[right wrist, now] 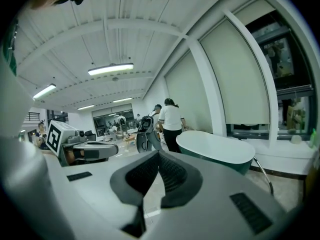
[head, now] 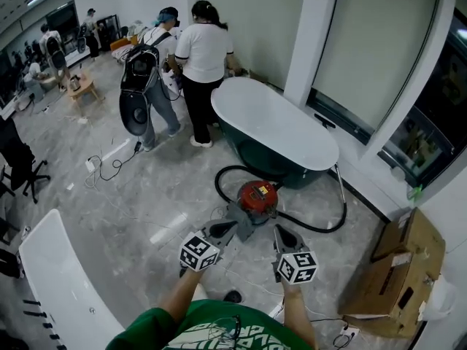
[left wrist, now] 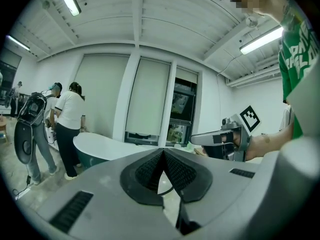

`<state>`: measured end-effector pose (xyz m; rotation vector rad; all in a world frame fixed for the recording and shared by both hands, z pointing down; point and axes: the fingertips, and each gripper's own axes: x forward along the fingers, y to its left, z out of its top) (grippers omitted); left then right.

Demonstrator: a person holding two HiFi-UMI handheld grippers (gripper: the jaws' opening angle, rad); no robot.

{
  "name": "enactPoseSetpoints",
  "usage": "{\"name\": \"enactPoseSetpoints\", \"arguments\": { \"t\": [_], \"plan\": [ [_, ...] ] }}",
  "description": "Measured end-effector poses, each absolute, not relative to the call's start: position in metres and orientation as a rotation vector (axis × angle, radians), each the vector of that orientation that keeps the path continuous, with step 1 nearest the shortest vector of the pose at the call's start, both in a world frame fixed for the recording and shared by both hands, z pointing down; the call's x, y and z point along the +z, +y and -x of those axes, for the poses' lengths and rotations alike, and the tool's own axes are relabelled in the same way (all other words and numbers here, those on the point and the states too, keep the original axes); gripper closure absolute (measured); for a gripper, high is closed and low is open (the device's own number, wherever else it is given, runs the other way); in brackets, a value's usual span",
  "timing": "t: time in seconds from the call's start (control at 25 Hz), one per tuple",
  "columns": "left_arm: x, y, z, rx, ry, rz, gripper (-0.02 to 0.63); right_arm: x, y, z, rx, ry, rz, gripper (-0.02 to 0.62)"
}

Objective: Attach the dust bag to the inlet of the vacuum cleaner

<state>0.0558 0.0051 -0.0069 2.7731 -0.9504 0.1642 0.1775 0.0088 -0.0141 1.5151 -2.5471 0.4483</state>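
The red vacuum cleaner (head: 257, 195) stands on the floor by the tub, with its black hose (head: 343, 210) looped round it. A grey part (head: 242, 217) lies against its near side; I cannot tell what it is. No dust bag can be made out. My left gripper (head: 222, 229) and right gripper (head: 282, 233) hang side by side just short of the vacuum, both shut with nothing between the jaws. In the left gripper view the left gripper (left wrist: 162, 152) points level at the tub, with the right gripper (left wrist: 218, 139) beside it. The right gripper (right wrist: 154, 154) sees the left gripper (right wrist: 97, 150).
A dark green bathtub with a white rim (head: 281, 122) stands behind the vacuum. Two people (head: 201, 57) work at its far end. A cardboard box (head: 398, 275) sits at the right, a white tub (head: 62, 279) at the left. Cables (head: 109, 168) lie on the floor.
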Motion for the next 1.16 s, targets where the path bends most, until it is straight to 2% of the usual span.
{"name": "enactPoseSetpoints", "arguments": {
  "t": [1.16],
  "plan": [
    [-0.013,0.015,-0.059,0.162,-0.963,-2.770,0.603,-0.024,0.010,-0.177,0.409,-2.553,-1.477,0.587]
  ]
}}
